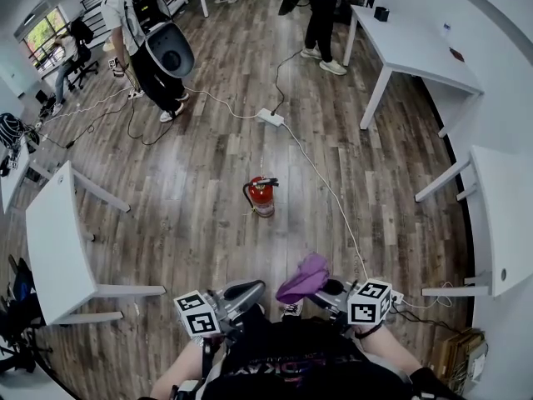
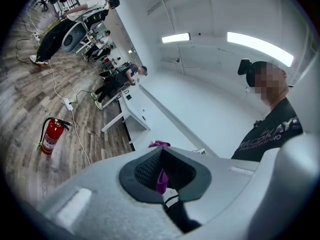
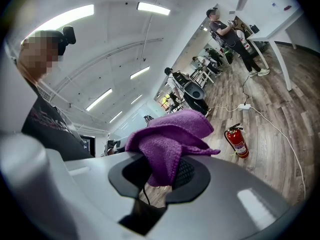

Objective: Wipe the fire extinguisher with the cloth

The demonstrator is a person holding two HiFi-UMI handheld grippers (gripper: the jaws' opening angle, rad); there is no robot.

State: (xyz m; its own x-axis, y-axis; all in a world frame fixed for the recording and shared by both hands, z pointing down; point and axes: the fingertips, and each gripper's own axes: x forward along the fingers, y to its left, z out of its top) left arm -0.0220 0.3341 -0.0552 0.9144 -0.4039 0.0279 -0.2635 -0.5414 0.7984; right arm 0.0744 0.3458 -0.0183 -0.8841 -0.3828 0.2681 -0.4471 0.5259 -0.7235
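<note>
A small red fire extinguisher (image 1: 261, 195) stands upright on the wooden floor, well ahead of both grippers; it also shows in the left gripper view (image 2: 51, 135) and the right gripper view (image 3: 236, 141). My right gripper (image 1: 327, 290) is shut on a purple cloth (image 1: 304, 276), held close to my body. The cloth (image 3: 172, 134) bunches up above the jaws of the right gripper (image 3: 170, 171). My left gripper (image 1: 241, 292) is beside it with nothing in it, and the jaws of that gripper (image 2: 160, 156) meet at the tips. A bit of the cloth (image 2: 159, 144) peeks over them.
White tables stand at the left (image 1: 58, 240), right (image 1: 500, 215) and far right (image 1: 416, 44). A power strip (image 1: 271, 117) and its white cable lie across the floor beyond the extinguisher. Two people (image 1: 150, 48) (image 1: 321, 15) stand at the back. A cardboard box (image 1: 458, 352) sits at the lower right.
</note>
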